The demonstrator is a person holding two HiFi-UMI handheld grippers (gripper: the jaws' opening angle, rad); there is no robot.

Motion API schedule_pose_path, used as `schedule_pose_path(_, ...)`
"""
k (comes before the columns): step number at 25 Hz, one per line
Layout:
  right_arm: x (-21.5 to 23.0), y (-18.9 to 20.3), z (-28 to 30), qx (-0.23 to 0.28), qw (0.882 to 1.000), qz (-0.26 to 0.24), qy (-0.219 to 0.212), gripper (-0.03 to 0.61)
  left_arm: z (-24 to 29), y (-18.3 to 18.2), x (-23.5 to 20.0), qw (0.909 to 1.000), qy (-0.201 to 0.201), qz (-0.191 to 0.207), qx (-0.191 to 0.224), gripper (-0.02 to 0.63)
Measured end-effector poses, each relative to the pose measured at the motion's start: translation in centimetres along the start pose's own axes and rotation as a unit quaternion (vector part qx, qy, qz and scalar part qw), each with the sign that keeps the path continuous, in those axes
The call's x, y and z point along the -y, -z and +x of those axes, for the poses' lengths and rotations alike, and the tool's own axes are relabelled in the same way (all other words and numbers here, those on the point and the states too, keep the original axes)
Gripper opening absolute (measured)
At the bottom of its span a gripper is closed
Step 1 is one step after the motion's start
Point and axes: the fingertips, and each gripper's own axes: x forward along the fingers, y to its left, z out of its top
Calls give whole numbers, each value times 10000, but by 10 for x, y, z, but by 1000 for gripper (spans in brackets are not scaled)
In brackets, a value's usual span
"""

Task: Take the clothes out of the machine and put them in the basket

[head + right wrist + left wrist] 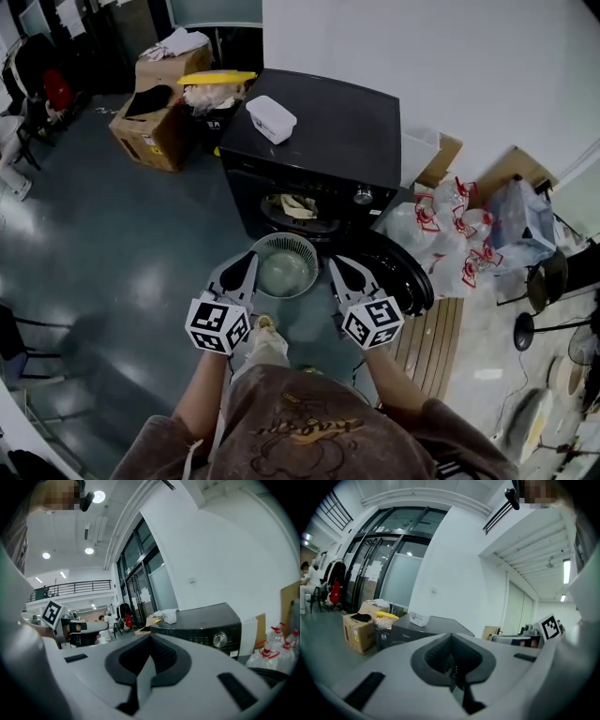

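A black front-loading washing machine (328,131) stands ahead with its round door (403,272) swung open to the right. Light-coloured clothes (298,206) show inside the drum opening. A round pale-green basket (286,238) sits on the floor just in front of the drum, and it looks empty. My left gripper (251,259) is at the basket's left rim and my right gripper (334,263) at its right rim. Both are shut with nothing in them. The left gripper view shows the machine (426,625) beyond shut jaws, and so does the right gripper view, with the machine (206,623).
A white lidded container (271,119) lies on the machine's top. Cardboard boxes (155,112) with rags stand to the left of it. Filled plastic bags (450,234) and a wooden pallet (436,337) crowd the right side. A person's leg and shoe (264,323) are below the basket.
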Motion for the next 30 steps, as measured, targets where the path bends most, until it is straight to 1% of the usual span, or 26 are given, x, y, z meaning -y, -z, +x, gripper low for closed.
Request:
schedule_pose_path(5, 24, 15, 69, -152, 9997, 109, 151, -5, 52, 7, -47, 9992, 347, 150, -146, 3)
schedule_pose_path(8, 41, 29, 107, -248, 9995, -48, 183, -5, 84, 23, -74, 9980, 558, 211, -228, 3)
schedule_pose_path(10, 55, 43, 128, -277, 9993, -127, 212, -5, 105, 39, -91, 9974, 610, 282, -247, 3)
schedule_pose_path(12, 69, 62, 146, -315, 9991, -174, 231, -5, 124, 59, -107, 9975, 584, 305, -248, 3)
schedule_pose_path(16, 94, 109, 177, -407, 9985, -322, 175, -5, 159, 105, -134, 9983, 535, 129, -173, 3)
schedule_pose_path(23, 145, 205, 213, -227, 9994, -203, 162, -5, 202, 214, -158, 9989, 468, 20, -64, 3)
schedule_pose_path(27, 174, 254, 227, -96, 9995, -216, 220, -5, 224, 260, -166, 9988, 478, 97, 79, 3)
schedule_pose_path(30, 191, 285, 235, 26, 9994, -287, 201, -3, 239, 288, -170, 9983, 508, 215, 196, 3)
